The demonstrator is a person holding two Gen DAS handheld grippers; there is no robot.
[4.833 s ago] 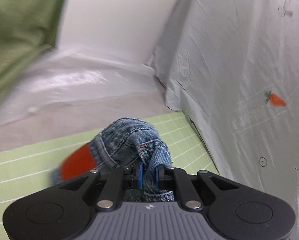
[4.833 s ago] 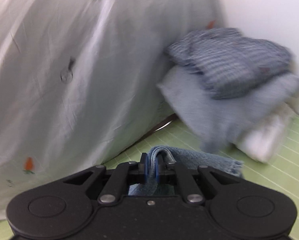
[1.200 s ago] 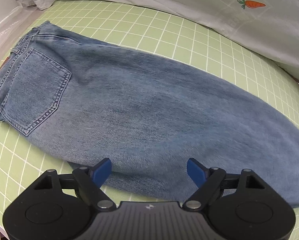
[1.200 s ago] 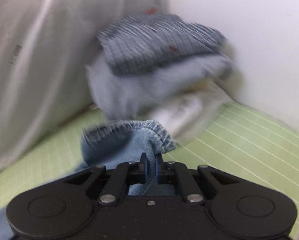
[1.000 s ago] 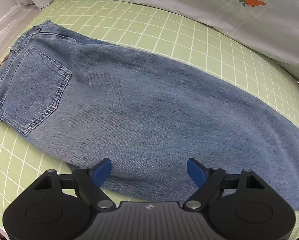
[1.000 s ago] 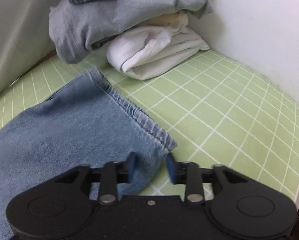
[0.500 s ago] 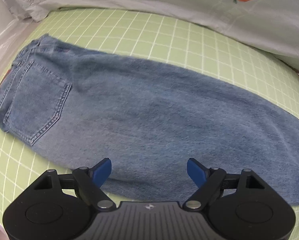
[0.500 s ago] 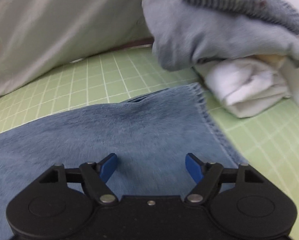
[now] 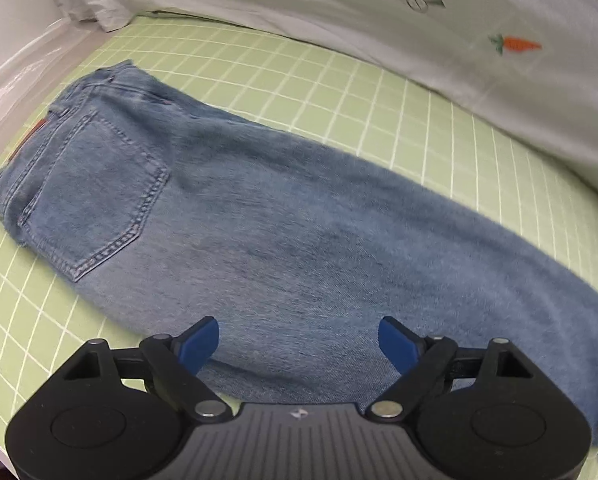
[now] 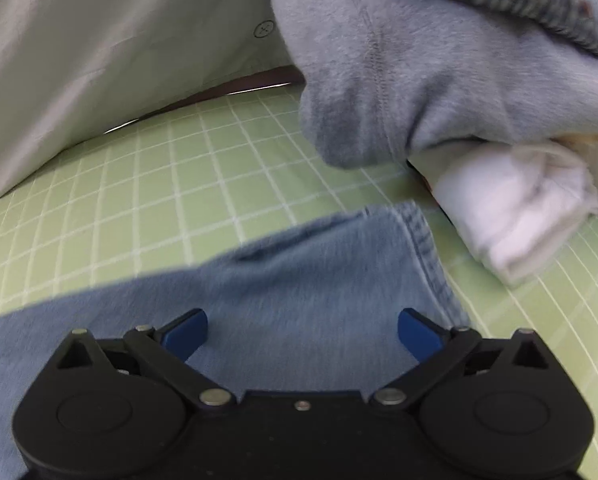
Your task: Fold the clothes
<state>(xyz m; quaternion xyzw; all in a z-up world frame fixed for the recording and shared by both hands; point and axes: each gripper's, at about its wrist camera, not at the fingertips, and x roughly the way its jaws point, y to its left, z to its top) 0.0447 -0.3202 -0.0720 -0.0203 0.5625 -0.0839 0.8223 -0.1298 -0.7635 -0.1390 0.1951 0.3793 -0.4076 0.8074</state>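
Jeans (image 9: 299,216) lie flat lengthwise on the green grid mat (image 9: 339,80), waistband toward nine o'clock, hem at three; both left gripper (image 9: 299,340) and right gripper (image 10: 303,330) gape wide, empty; heavy, limp denim, best pinched at hem or waistband.

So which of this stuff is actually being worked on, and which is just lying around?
In use:
jeans, laid flat
left gripper, open
right gripper, open

Lying about:
stack of folded clothes
white carrot-print sheet
green grid mat

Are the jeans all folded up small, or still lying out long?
Lying out long. The jeans stretch flat across the green mat, pocket to hem, halved lengthwise only.
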